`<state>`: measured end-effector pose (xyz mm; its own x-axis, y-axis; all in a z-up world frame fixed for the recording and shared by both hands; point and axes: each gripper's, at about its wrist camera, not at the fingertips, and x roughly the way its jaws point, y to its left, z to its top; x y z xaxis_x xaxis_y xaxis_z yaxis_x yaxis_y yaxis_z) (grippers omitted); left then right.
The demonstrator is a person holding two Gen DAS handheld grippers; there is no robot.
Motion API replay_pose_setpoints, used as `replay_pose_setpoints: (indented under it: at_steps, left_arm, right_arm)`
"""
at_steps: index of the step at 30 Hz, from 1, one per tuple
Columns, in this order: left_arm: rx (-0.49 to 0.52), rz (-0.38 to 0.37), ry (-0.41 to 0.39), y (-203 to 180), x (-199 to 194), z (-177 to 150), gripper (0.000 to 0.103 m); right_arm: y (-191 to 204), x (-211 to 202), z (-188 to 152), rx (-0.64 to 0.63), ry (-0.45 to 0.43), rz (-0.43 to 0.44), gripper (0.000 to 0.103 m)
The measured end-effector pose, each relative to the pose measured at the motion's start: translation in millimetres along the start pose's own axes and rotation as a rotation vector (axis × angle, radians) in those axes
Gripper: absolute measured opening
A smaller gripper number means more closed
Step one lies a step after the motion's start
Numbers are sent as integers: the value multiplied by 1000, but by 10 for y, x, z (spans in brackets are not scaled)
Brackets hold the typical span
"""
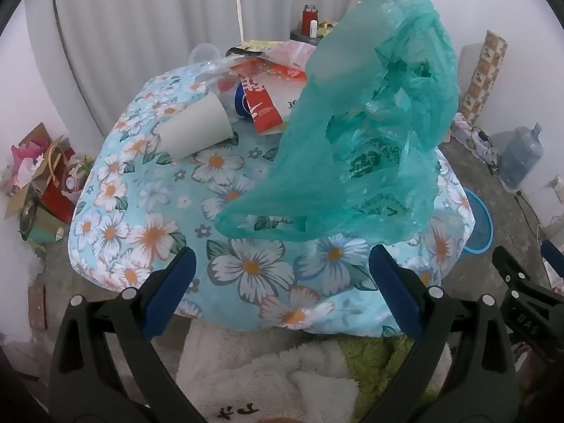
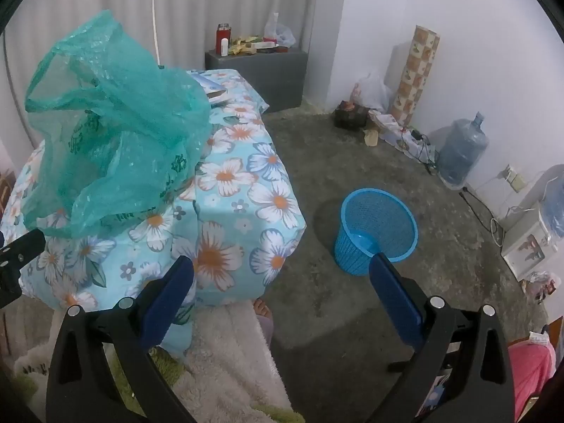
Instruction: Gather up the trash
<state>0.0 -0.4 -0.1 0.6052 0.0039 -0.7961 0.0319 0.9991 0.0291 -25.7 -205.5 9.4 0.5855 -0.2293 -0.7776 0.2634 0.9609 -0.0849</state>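
Table (image 1: 246, 275) draped in a blue floral cloth, filling most of the left wrist view and the left half of the right wrist view. Concrete floor (image 2: 352, 162) to its right. Green plastic bag (image 1: 370, 141), thin and crumpled, standing puffed up on the near right part of the tabletop, mouth sagging toward the camera; seen also at (image 2: 112, 123). Blue mesh wastebasket (image 2: 375, 232) upright on the floor, well apart from the table, nothing visible inside. Clear water jug (image 2: 461, 151) against the far wall. Trash at the far end of the tabletop: white paper cup (image 1: 195, 128) on its side, red printed wrapper (image 1: 262, 105) just beside it, clear plastic cup (image 1: 204, 54) behind. Left gripper (image 1: 282, 289) held above the near table edge, jaws spread wide, nothing between the blue pads, short of the bag. Right gripper (image 2: 282, 292) angled down over the table corner and floor, jaws likewise wide apart and empty.
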Motion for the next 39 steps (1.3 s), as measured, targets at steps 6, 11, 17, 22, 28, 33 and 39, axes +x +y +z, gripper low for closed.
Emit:
replay_pose_setpoints:
  at_steps: [6, 11, 17, 22, 28, 33, 39]
  left_arm:
    - [-4, 1, -9, 5, -62, -61, 94]
    - [-20, 11, 9, 61, 24, -24, 94]
    - [-30, 21, 15, 81, 35, -36, 94]
    - [-35, 27, 20, 85, 47, -41, 94]
    - [-38, 28, 22, 91, 51, -36, 94]
    - [-40, 31, 24, 94, 53, -40, 94]
    - [-44, 34, 22, 106, 57, -35, 94]
  right_arm:
    - [-3, -21, -5, 5, -10, 4, 97]
    - [22, -14, -8, -1, -25, -5, 97]
    - [-16, -21, 11, 0, -26, -4, 97]
    - [-2, -13, 5, 2, -28, -6, 97]
    - [-3, -17, 10, 1, -27, -6, 97]
    - [-1, -15, 13, 1, -26, -7, 97]
    - [-5, -19, 11, -1, -28, -7, 97]
